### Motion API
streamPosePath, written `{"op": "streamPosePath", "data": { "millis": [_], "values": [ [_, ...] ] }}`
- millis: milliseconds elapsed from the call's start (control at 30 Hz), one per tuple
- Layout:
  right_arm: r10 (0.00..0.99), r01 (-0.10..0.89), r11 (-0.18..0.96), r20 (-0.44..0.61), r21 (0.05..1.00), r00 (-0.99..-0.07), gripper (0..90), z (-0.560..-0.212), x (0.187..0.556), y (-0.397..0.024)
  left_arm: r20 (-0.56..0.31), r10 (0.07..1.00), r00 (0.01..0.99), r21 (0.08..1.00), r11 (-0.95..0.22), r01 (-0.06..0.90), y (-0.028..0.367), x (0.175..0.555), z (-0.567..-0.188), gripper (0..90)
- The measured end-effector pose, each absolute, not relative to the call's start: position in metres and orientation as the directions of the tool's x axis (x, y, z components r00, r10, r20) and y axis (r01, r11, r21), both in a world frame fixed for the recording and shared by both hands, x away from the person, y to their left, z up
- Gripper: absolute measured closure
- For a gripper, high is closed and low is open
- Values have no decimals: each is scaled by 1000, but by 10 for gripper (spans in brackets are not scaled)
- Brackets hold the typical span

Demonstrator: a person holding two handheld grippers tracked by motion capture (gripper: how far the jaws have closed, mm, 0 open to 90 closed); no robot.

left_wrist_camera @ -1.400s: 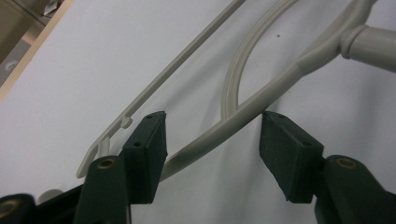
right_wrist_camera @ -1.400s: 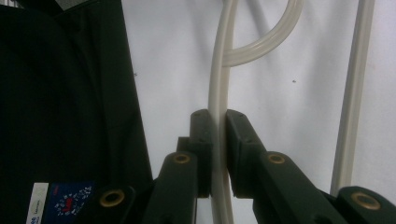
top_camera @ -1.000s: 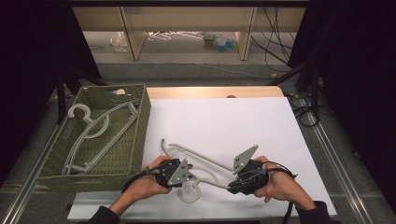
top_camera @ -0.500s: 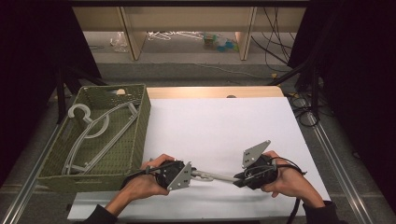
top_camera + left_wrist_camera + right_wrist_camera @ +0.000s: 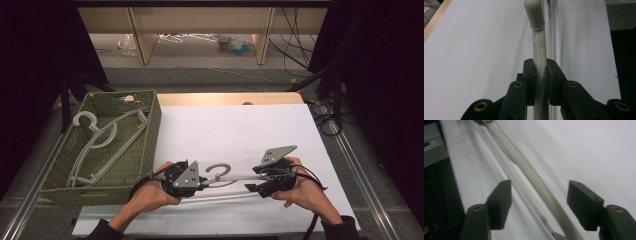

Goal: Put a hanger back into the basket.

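**Claws and hanger, near edge of white sheet**

Left gripper (image 5: 202, 182): jaws clamped on grey hanger (image 5: 227, 176) arm. Right gripper (image 5: 252, 186): jaws just opened, straddling the other arm without touching. Hanger sits near the white sheet's (image 5: 240, 130) front edge, beside green basket (image 5: 150, 130).

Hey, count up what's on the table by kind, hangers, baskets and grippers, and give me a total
Hangers: 2, the held hanger and the basket hanger
Baskets: 1, green basket
Grippers: 2, left gripper, right gripper
Total: 5
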State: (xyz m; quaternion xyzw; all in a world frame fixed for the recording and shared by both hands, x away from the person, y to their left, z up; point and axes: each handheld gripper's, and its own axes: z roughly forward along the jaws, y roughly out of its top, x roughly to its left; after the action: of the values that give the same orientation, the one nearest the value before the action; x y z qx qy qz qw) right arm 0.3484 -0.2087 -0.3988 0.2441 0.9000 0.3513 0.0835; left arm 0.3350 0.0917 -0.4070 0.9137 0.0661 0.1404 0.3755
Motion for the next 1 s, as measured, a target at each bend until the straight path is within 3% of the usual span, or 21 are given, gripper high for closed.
{"op": "streamPosePath", "data": {
  "millis": [467, 1000],
  "values": [
    [594, 374, 525, -15, 765, -804, 282, -385, 342, -208, 65, 397, 916, 765, -609, 209, 113, 344, -397, 793],
    [628, 372, 459, 2, 807, -779, 273, -398, 321, -211, -32, 526, 850, 846, -438, 303, 152, 342, -357, 792]
  ]
}}
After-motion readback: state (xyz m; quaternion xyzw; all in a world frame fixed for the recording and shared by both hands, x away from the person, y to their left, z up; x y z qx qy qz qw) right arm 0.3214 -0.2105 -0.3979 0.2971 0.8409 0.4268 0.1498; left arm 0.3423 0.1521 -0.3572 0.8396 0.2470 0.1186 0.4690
